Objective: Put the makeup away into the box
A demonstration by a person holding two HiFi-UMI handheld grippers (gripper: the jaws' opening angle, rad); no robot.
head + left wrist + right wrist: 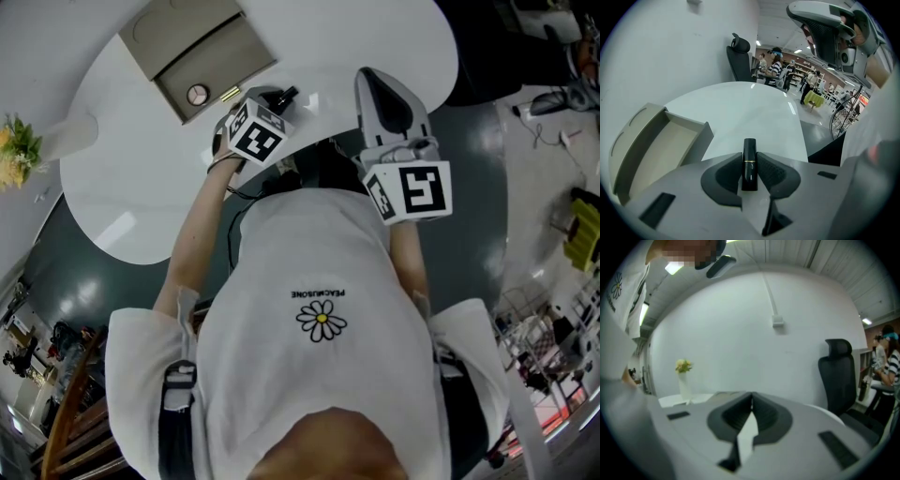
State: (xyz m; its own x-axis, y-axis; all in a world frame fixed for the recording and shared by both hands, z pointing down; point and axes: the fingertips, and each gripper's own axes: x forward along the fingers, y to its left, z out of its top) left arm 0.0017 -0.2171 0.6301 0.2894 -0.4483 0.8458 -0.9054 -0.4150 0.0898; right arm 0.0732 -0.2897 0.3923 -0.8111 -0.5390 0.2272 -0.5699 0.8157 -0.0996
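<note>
Left gripper (750, 157) jaws clamp a black lipstick (749, 169); right gripper (751, 398) jaws sit closed together.

Bright overhead light glares off the white surface (141, 178), gripper views curve at dark edges, right one blurry.
</note>
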